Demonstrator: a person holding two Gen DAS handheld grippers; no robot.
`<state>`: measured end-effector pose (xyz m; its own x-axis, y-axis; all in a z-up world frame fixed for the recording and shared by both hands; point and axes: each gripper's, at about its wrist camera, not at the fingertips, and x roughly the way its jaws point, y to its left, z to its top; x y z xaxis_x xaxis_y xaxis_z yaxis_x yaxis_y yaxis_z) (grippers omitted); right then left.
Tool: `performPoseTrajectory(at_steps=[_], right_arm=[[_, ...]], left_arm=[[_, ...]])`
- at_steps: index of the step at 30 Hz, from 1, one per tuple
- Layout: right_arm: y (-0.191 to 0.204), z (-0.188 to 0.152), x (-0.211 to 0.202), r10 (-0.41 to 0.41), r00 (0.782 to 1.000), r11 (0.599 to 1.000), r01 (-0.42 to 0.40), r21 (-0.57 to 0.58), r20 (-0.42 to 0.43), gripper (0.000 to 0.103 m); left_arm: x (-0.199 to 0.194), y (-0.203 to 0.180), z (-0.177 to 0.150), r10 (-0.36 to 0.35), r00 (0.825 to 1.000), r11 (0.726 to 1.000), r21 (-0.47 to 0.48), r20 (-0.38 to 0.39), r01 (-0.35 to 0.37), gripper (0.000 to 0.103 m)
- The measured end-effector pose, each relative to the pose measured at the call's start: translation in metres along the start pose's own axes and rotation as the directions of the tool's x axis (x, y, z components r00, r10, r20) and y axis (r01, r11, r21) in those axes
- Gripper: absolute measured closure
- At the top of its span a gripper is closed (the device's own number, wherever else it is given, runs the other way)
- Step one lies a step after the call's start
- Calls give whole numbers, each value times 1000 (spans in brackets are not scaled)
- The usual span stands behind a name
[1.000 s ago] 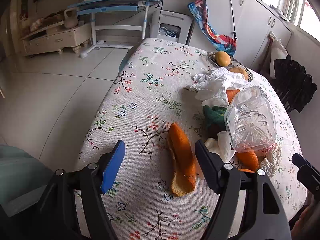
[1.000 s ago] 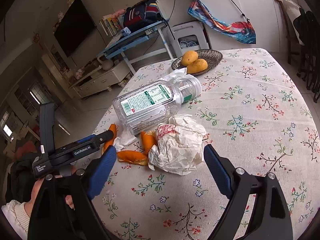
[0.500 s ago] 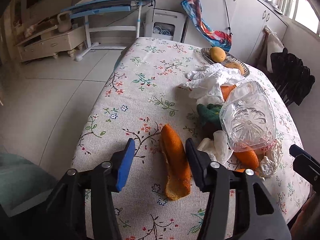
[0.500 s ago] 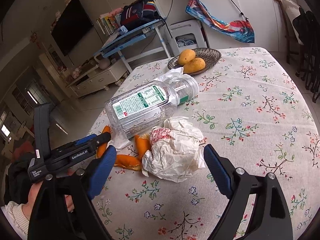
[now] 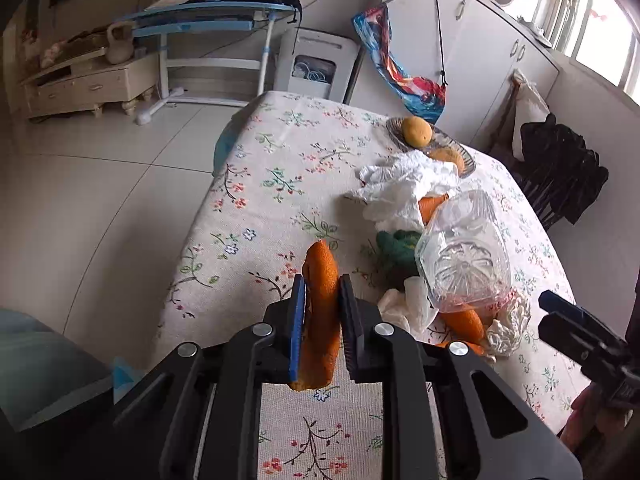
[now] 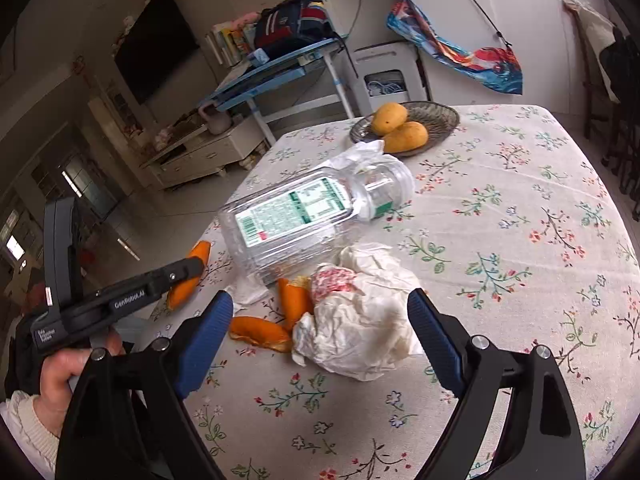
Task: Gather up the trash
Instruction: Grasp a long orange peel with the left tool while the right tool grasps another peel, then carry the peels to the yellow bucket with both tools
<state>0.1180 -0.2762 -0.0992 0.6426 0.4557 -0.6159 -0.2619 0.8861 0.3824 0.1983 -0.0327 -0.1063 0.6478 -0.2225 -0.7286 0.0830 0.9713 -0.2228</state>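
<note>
Peel (image 5: 320, 312) sits pinched between the left tool's (image 5: 322, 300) closing jaws.

Long orange peel (image 5: 320, 280) clamped lengthwise between tool pads, beside heaped table trash (image 6: 360, 316)

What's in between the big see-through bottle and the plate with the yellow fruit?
A crumpled white tissue lies between bottle and fruit plate, seen in both views.
</note>
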Motion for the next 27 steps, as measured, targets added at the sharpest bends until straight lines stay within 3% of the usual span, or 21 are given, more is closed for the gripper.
performPoseTrajectory(at_steps=[8, 14, 21, 27], right_arm=[[41, -8, 15, 148, 986, 974, -160, -161, -80, 18], [55, -14, 29, 186, 973, 953, -213, -215, -140, 19], [60, -15, 57, 118, 972, 943, -173, -283, -202, 25], [58, -17, 63, 41, 973, 932, -120, -341, -229, 44]], left_arm=[[-20, 10, 14, -22, 997, 999, -33, 70, 25, 87], [-24, 11, 18, -35, 996, 998, -44, 88, 39, 87], [-25, 11, 21, -46, 994, 998, -42, 95, 50, 87], [-24, 10, 22, -45, 995, 998, -41, 91, 49, 86]])
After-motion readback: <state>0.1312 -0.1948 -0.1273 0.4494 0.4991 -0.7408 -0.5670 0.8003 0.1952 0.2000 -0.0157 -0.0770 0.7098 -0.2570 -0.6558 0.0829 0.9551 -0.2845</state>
